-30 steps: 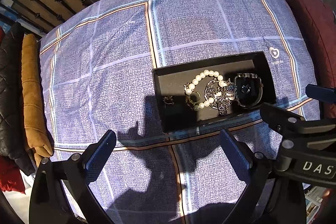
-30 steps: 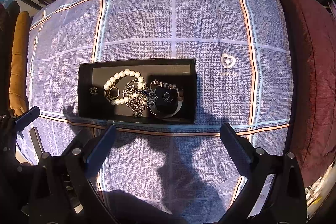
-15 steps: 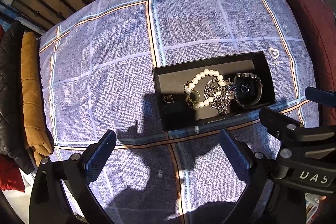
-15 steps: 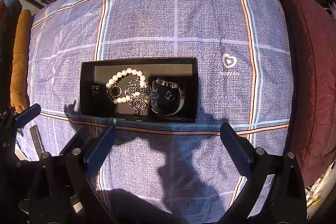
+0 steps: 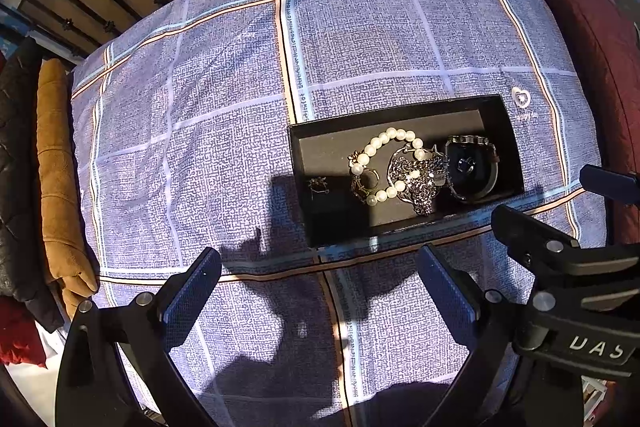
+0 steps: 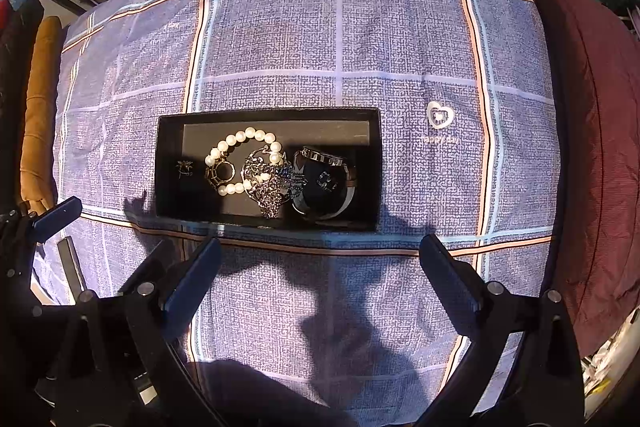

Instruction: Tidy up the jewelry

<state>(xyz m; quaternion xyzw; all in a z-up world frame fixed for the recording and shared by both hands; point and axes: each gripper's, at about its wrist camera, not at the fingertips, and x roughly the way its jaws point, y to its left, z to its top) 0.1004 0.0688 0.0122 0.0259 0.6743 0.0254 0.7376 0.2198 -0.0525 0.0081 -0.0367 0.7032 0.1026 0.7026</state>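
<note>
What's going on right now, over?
Left gripper and right gripper open, empty, above the blue cloth. Pearl bracelet, chain, watch tangled in black tray. Nothing blocking.

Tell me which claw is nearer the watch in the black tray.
Right, as far as I can judge. The right claw hangs open just in front of the watch in the tray. The left claw, also open, sits further left, the watch off to its right.

On the cloth [image 6: 340,27] lies the box [image 6: 168,163]. In it, from nine o'clock to three: a small charm [image 6: 184,167], a ring [image 6: 221,174] inside the pearl bracelet [image 6: 244,137], a chain tangle [image 6: 268,187] overlapping it, then a watch [image 6: 324,179]. A cushion [image 6: 592,147] lies at three o'clock of the cloth.
</note>
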